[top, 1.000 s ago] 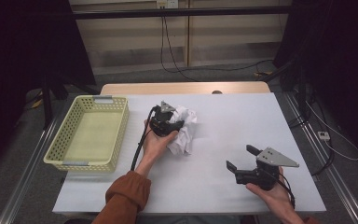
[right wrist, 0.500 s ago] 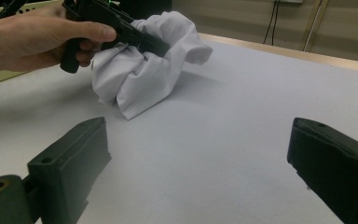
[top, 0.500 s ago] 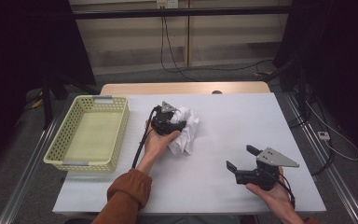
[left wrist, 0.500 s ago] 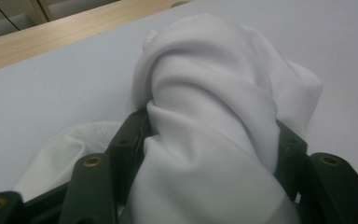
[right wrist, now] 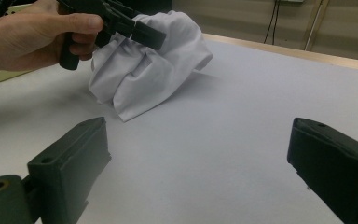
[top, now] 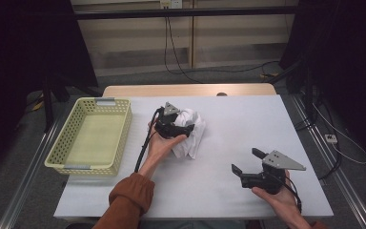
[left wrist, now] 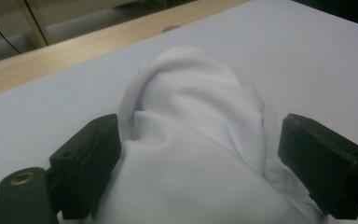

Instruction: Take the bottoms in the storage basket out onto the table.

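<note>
Two claws: one in each hand, both over the white tabletop.
Left claw: jaws have just been opening and now stand wide. The white cloth bulges up between them. In the left gripper view the left pad sits against the fabric; the right pad stands just clear, so no squeeze.
Right claw: jaws spread wide, nothing between them, hovering above bare tabletop near the front right, well apart from the cloth.
Cloth: crumpled heap near the tabletop's middle, resting on the surface, with the left claw on top of it.
Basket: pale yellow, perforated, at the left edge of the tabletop; nothing visible inside.
Step in hand (judgement): release of the cloth, or a re-grip of it, by the left claw.
Next move (judgement): either close again on a firmer fold and carry towards the basket, or bring the right claw across to catch a free edge.
Writing, brands, labels: none legible.
</note>
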Tool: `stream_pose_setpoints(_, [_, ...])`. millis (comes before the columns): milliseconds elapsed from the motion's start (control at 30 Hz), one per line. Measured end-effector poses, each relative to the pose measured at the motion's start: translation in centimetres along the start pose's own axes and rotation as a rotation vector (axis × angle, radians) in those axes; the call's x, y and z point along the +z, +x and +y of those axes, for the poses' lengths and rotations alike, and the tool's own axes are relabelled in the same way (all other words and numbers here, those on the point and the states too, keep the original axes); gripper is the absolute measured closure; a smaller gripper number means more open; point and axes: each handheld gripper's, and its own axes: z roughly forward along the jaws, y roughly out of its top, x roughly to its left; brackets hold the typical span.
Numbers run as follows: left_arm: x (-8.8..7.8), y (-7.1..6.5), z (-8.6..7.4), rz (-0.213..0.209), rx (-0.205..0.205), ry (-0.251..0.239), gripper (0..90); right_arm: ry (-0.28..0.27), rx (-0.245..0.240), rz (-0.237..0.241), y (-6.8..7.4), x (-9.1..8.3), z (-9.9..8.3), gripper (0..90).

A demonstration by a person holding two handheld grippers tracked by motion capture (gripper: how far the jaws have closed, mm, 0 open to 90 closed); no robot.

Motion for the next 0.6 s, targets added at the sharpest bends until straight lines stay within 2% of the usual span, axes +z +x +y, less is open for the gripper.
stream_pose_setpoints(167, [-0.9,-0.4,0.6,0.010,0.032,-0.051,10.3,0.000,0.002,0.002,-0.1,0.0,0.0,5.4])
stream_pose_setpoints(333, [-1.6,-0.9,1.1,0.004,0.055,-0.104,9.4,-0.001,0.003,0.006,-0.1,0.1,0.0,5.4])
stream_pose_setpoints(433, [-1.9,-1.2,1.3,-0.003,0.075,-0.120,8.4,-0.001,0.002,0.005,-0.1,0.1,0.0,5.4])
stream_pose_setpoints(600, [-2.3,-1.4,1.4,-0.026,0.084,-0.137,6.4,-0.002,0.008,0.002,-0.1,0.1,0.0,5.4])
